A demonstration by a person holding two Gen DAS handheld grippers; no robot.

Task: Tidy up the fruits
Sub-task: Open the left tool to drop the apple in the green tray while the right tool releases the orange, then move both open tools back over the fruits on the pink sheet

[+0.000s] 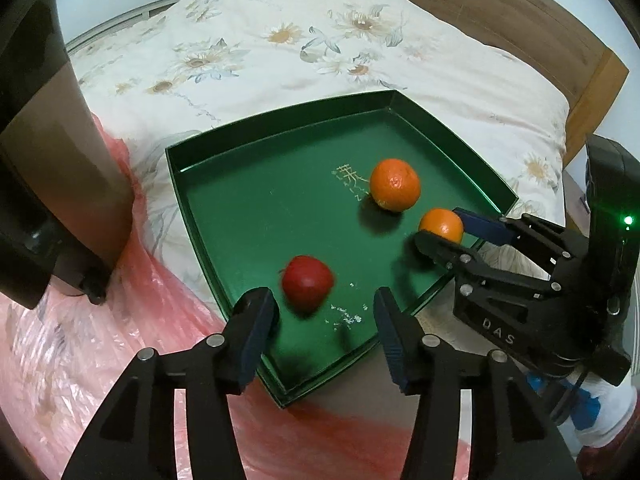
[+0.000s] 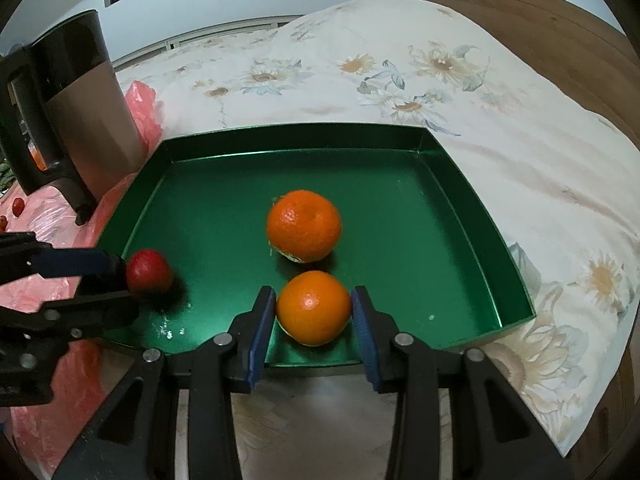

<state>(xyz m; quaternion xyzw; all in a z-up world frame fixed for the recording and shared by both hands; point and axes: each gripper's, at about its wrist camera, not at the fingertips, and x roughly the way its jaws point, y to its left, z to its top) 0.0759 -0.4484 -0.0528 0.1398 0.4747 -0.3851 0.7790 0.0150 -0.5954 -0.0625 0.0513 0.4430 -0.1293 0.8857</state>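
Note:
A green tray [image 1: 224, 208] [image 2: 208, 200] lies on a bed. On its floor are a large orange [image 1: 395, 184] [image 2: 304, 224], a smaller orange [image 1: 441, 224] [image 2: 313, 307] and a red fruit [image 1: 307, 283] [image 2: 150, 270]. My left gripper [image 1: 324, 320] [image 2: 127, 280] is open over the tray's near corner; the red fruit lies just past its tips, untouched and blurred. My right gripper [image 2: 313, 308] [image 1: 438, 225] is open around the smaller orange, which rests on the tray between the blue pads, very close to both.
A black and brown kettle-like appliance [image 1: 60, 160] [image 2: 80, 112] stands left of the tray on a pink plastic sheet [image 1: 80, 360] [image 2: 40, 300]. A floral quilt [image 1: 280, 40] [image 2: 440, 80] lies behind, with a wooden headboard [image 1: 520, 8] beyond. Small red fruits [image 2: 18, 205] lie far left.

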